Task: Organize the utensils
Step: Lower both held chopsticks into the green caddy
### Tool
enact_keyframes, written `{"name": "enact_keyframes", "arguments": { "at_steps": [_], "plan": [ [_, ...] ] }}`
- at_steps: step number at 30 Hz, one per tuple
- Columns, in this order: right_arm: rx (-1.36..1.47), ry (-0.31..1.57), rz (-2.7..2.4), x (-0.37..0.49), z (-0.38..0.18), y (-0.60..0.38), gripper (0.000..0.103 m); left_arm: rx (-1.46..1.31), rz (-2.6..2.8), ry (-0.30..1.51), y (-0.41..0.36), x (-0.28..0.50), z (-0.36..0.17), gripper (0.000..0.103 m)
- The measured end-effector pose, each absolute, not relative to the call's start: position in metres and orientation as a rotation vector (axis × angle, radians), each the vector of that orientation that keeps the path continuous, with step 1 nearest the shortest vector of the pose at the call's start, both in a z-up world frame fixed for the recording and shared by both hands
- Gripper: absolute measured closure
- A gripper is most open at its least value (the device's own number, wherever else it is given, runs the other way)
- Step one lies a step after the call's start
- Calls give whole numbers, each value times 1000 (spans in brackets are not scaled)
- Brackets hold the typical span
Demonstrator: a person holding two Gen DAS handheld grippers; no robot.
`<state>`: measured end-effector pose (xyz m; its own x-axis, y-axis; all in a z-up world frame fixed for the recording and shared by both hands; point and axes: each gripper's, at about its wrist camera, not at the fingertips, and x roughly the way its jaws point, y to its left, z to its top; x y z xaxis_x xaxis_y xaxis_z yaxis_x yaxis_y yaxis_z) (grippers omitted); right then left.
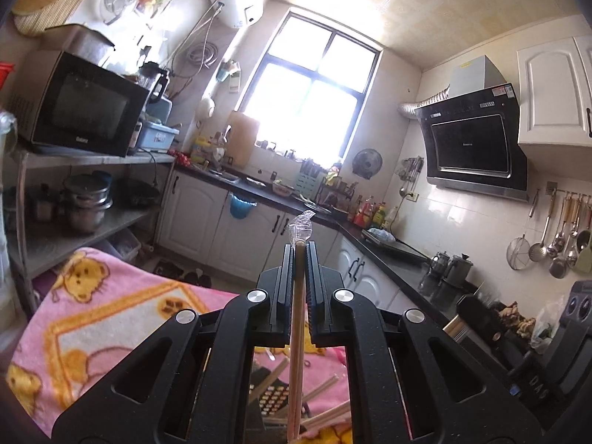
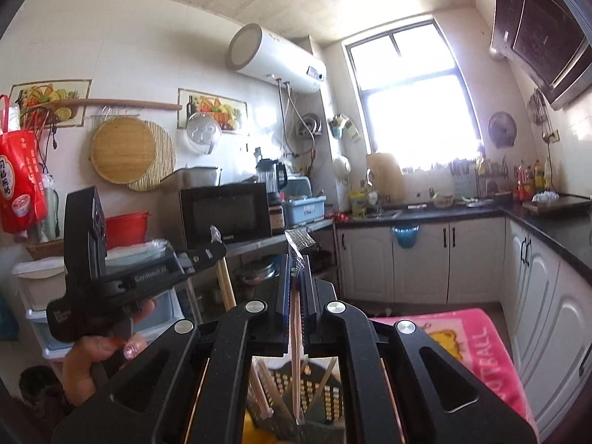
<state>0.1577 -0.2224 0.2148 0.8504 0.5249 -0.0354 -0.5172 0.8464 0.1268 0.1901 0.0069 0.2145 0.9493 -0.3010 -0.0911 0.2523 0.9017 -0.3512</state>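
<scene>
Two hand-held grippers, left (image 1: 300,255) and right (image 2: 296,270), each clamped on wrapped chopsticks (image 1: 298,333), mid-carry; next, lower them into the slotted holder (image 2: 322,403)

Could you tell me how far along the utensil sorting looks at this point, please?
Done: some chopsticks already stand in the basket. In hand: the left gripper and right gripper each clamp a wrapped pair lifted upright. Left: loose chopsticks still lie on the pink blanket.
</scene>
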Motion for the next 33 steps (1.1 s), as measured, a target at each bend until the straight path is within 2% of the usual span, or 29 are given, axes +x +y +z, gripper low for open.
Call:
{"name": "enact_keyframes", "arguments": {
  "at_steps": [10,33],
  "plan": [
    [137,38,537,183,218,-225,98,-322,-228,134,0,209,197,99],
    [120,119,492,221,165,-207,98,-240,-178,116,-18,227,139,99]
  ]
}}
